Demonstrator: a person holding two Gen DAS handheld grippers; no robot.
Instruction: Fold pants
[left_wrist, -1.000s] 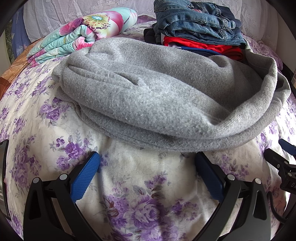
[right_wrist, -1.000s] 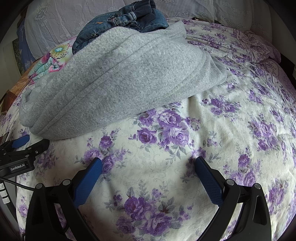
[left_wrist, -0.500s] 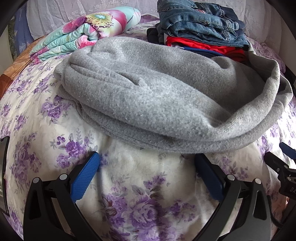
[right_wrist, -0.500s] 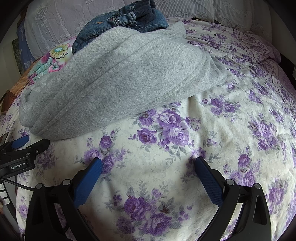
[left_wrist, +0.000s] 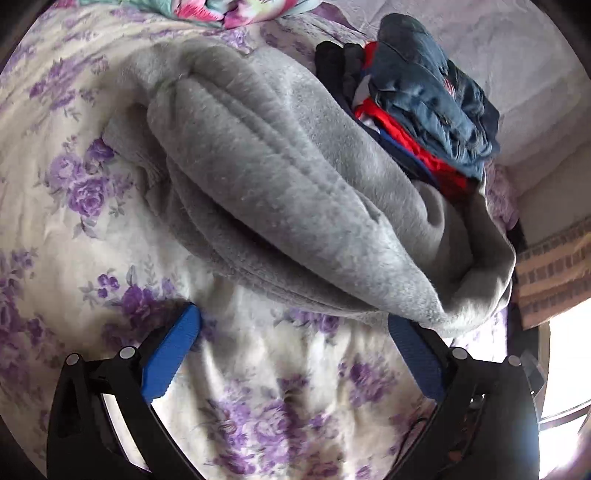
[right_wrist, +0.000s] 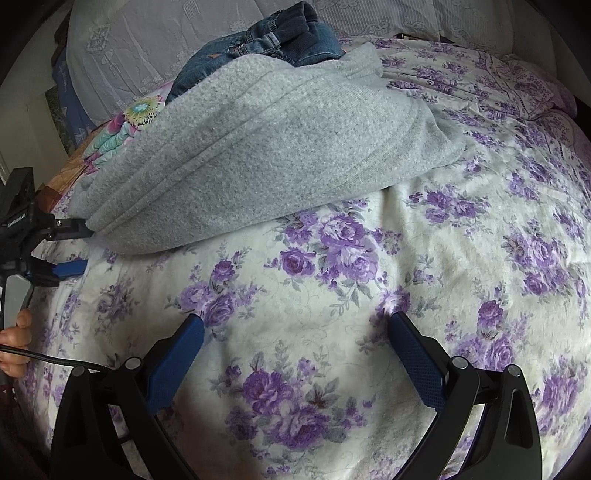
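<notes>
**Grey pants lie bunched on the bed, both grippers spread and empty**

On the bed (right_wrist: 461, 258), against the pile of folded jeans (right_wrist: 266, 40), the grey pants (right_wrist: 258, 155) lie in a thick, doubled heap, their far edge riding up onto the pile. The left gripper (left_wrist: 293, 345) hovers just beside the pants' near edge with its jaws apart, one finger tucked close under the drooping fabric. The right gripper (right_wrist: 295, 349) sits farther out from the pants over bare floral sheet, jaws likewise wide, holding nothing.

The fabric looks like soft, fleecy knit: light, limp and likely to sag or slide off itself when lifted. A firm pinch through a hemmed edge or the corner nearest the left gripper seems the safest hold.

Waistband and leg ends cannot be told apart; the layers hide each other. The part of the pants against the jeans is concealed, and the left wrist view is blurred.
</notes>
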